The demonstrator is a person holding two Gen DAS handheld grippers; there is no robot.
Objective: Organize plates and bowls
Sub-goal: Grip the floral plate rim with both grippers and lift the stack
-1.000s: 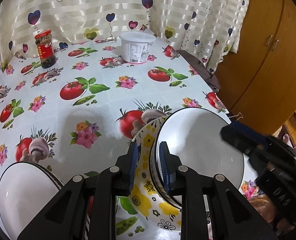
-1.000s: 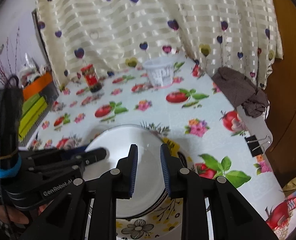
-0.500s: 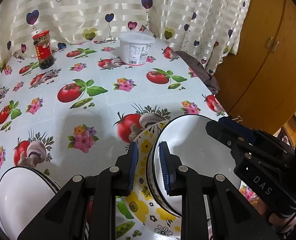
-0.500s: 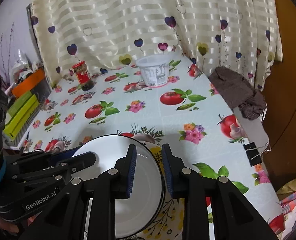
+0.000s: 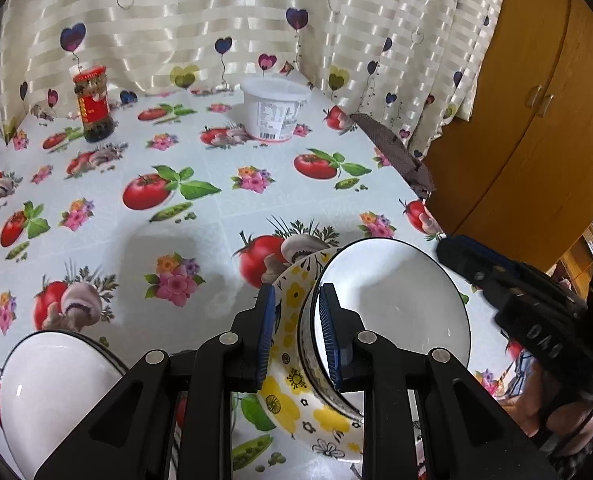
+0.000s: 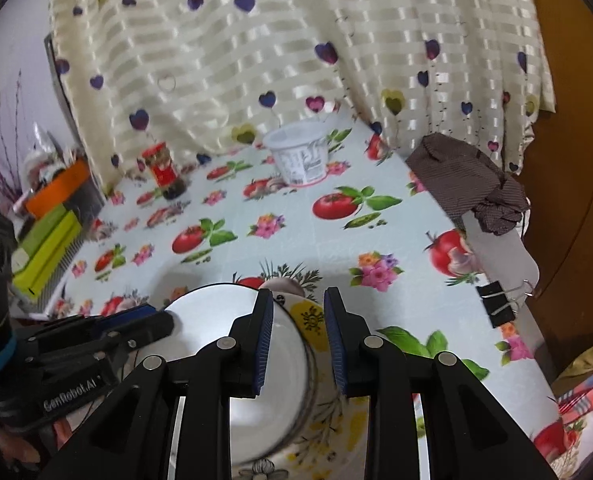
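- Near the right edge of the tomato-print surface (image 5: 200,240), a white bowl (image 5: 396,312) sits on a yellow-flowered plate (image 5: 296,396).
- Left gripper (image 5: 294,332) fingers straddle the bowl's left rim, parted, not yet clenched.
- Right gripper (image 6: 298,340) fingers straddle its right rim, also unclenched.
- Advice: close squarely on the rim, lift level.

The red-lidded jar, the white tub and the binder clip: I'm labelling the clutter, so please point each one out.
Red-lidded jar (image 5: 93,109): left wrist view, on its red label.
White tub (image 5: 274,110): left wrist view, on its printed side wall.
Binder clip (image 6: 496,301): right wrist view, on its black body.
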